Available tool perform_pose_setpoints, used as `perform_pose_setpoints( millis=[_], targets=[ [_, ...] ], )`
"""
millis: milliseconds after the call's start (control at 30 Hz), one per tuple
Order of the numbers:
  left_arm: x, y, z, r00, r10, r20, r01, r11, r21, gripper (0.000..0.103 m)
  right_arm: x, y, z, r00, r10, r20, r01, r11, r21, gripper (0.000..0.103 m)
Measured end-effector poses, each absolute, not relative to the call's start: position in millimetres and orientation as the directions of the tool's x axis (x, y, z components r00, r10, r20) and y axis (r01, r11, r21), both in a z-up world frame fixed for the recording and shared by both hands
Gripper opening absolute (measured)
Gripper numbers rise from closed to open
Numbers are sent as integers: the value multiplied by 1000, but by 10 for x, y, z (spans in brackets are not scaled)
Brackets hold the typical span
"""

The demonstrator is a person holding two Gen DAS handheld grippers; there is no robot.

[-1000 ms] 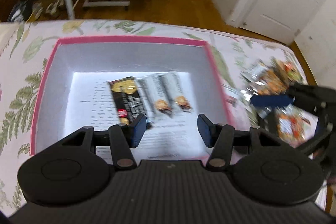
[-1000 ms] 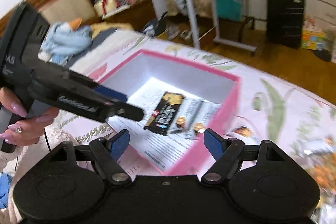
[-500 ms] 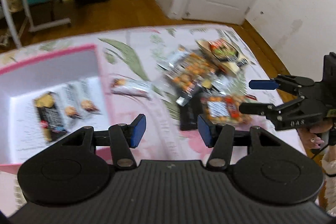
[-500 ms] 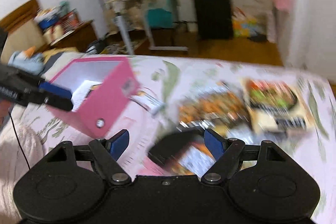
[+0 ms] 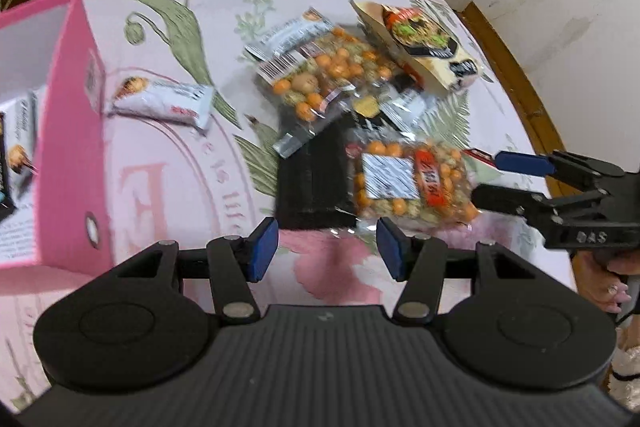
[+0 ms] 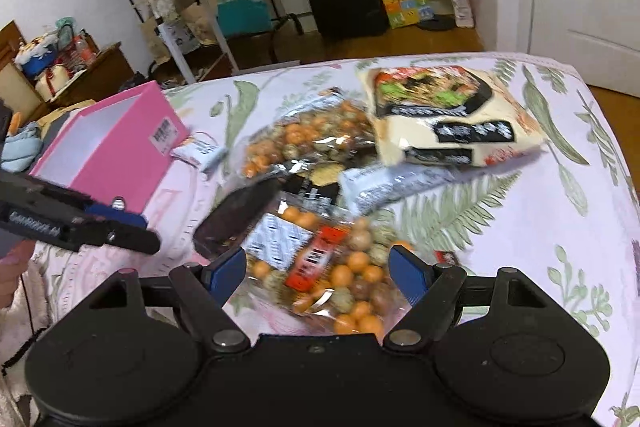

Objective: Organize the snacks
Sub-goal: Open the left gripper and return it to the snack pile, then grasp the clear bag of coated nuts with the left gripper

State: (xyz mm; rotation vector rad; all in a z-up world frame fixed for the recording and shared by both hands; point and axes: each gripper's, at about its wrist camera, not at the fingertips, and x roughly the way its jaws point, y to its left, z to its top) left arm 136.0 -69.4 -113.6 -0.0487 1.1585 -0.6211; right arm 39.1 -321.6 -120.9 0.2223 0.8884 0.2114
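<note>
Hovering with jaws apart and empty, right hand-held gripper [image 6: 312, 269] over the near bag of coated nuts [image 6: 328, 267]; left hand-held gripper [image 5: 326, 253] likewise spread and empty. Probably light, crinkly, slippery film, lumpy inside: best pinched at a sealed edge. Overlapping a black packet [image 5: 312, 179] at 9 o'clock. Second nut bag [image 5: 324, 75] and cream noodle pack [image 5: 420, 47] toward 12. Pink box [image 5: 70, 131] far at 9, small bar [image 5: 160, 101] beside it, on the floral bed cover [image 5: 180, 187].
</note>
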Motion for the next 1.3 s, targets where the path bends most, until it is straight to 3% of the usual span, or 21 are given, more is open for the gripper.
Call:
perform_pose_setpoints(
  millis=[200, 433, 733, 900, 1067, 1300],
  targets=[
    [1193, -950, -1249, 200, -535, -821, 412, 806, -425, 50, 757, -3414, -1280, 579, 292, -761, -127, 955, 270, 81],
    [1083, -1369, -1539, 214, -588, -780, 308, 798, -517, 50, 1232, -3645, -1682, 454, 426, -783, -161, 903, 399, 63],
    [896, -1145, -1741, 278, -597, -753, 181, 802, -569, 50, 794, -3634, -1707, 277, 628, -727, -245, 778, 579, 65],
    [893, -1045, -1824, 267, -612, -745, 149, 790, -595, 47, 509, -3357, -1642, 263, 595, -759, -388, 786, 482, 81],
    [916, -1259, -1803, 275, -571, -773, 198, 821, -536, 46, 346, -2903, -1649, 304, 452, -839, -492, 828, 268, 99],
    [971, -1379, -1757, 229, -509, -830, 182, 860, -477, 46, 244, -2621, -1774, 445, 279, -851, -453, 890, 55, 94]
  ],
)
